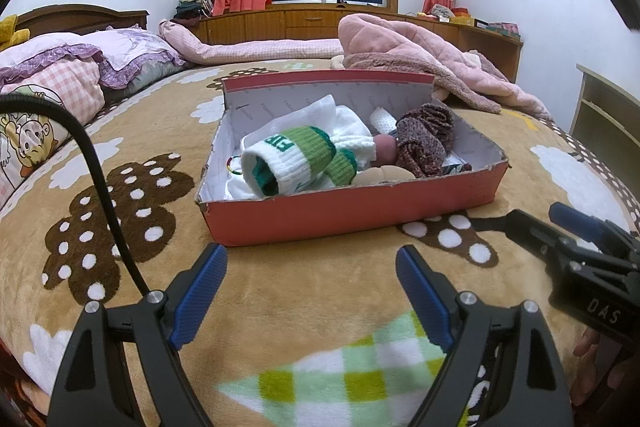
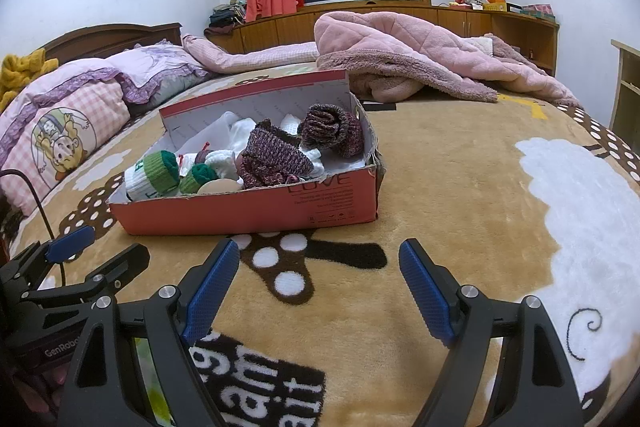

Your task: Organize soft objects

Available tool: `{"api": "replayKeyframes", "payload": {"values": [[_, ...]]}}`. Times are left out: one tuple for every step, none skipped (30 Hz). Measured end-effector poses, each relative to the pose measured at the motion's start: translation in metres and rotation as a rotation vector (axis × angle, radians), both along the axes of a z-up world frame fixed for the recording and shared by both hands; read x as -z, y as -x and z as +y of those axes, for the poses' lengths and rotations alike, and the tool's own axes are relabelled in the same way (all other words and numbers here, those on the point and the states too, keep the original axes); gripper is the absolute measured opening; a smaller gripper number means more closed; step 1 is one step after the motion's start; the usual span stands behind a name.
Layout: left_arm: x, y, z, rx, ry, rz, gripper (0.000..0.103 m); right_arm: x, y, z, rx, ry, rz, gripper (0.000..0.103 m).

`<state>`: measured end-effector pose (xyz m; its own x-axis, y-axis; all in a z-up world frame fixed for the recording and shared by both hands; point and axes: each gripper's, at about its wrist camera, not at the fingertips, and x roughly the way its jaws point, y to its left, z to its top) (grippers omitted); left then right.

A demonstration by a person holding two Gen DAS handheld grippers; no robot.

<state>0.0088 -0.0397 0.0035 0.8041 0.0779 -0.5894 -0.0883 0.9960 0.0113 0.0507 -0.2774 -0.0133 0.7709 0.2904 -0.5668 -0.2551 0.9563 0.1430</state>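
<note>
A wide bed is covered by a tan plush blanket [image 1: 280, 307] patterned with brown dotted trees and white clouds. Near its far edge a crumpled pink quilted blanket [image 2: 420, 47] is heaped. A shallow red cardboard box [image 1: 360, 215] with a white lining is set on the tan blanket, ahead of both grippers. Inside it are packed a white-and-green ribbed knit sock [image 1: 288, 159] and two maroon speckled knit pieces [image 2: 276, 157]. The left gripper [image 1: 311, 291] and right gripper [image 2: 319, 287] are held wide open and empty above the blanket.
</note>
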Motion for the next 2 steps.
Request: {"api": "replayKeyframes", "payload": {"values": [[-0.0002,0.0001,-0.0006,0.002,0.0,-0.001,0.09,-0.0001,0.0,0.0003,0.0,0.0,0.0,0.084],[-0.0003,0.0003,-0.0007,0.002,0.0,-0.002,0.09,0.0002,-0.0001,-0.0003,0.0,0.0,0.0,0.084]]}}
